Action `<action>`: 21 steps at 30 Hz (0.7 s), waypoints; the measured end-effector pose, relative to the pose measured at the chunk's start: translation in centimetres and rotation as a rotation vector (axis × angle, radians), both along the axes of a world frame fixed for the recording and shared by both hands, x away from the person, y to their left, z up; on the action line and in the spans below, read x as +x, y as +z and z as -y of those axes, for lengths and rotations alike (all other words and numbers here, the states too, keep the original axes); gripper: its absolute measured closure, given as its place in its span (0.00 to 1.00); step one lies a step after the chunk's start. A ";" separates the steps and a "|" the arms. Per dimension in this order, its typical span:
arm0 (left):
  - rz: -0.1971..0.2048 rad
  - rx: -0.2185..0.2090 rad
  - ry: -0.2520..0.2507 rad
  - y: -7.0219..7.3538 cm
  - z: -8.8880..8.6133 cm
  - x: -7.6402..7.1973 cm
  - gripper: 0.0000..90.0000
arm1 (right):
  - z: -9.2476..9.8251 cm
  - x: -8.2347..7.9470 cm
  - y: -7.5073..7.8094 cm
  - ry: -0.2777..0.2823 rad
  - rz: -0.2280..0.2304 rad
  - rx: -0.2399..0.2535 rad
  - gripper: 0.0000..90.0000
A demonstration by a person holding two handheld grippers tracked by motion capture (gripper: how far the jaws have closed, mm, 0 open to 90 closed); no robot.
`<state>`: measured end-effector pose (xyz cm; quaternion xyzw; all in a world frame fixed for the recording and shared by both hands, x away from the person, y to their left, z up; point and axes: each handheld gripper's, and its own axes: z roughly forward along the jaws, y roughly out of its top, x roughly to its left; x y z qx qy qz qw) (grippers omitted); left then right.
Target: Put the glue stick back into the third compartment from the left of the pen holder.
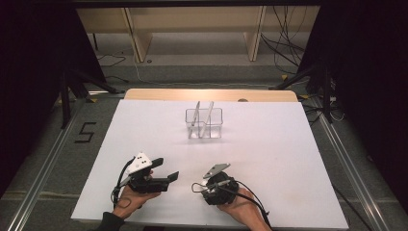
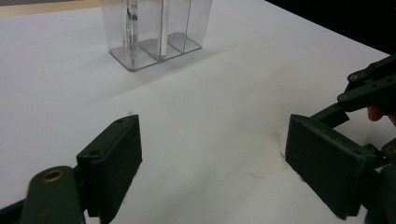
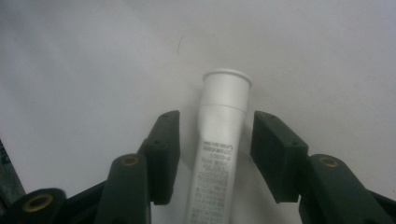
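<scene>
White tube (image 3: 219,154), capped and printed, lies between right gripper (image 3: 215,154) fingers, not yet clamped.

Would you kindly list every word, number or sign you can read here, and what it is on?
"5": a black mark on the floor left of the table.
Small print on the white tube between the right gripper's pads: too small and blurred to read.

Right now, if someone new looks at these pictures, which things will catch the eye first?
First comes the white tube, which lies on the white table between the jaws of the right gripper; small gaps show on both sides, so the pads do not press it yet. Farther back stands a clear plastic organizer with dividers. The left gripper waits open near the front edge.
</scene>
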<state>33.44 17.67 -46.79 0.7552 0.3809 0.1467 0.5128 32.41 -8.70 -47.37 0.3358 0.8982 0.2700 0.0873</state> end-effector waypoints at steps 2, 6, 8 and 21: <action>0.000 0.000 0.000 0.0 0.0 0.0 0.20 | 0.0 0.0 -0.1 0.004 0.000 -0.009 0.61; 0.001 0.002 0.000 0.0 0.0 0.0 0.20 | -0.3 -0.2 -0.1 0.001 0.003 -0.031 0.65; 0.000 0.003 -0.001 0.0 0.0 0.0 0.20 | -0.4 -0.2 -0.1 -0.001 0.005 -0.038 0.65; -0.001 0.013 -0.005 -0.1 0.2 0.0 0.20 | -1.0 0.1 0.1 -0.023 -0.007 -0.069 0.72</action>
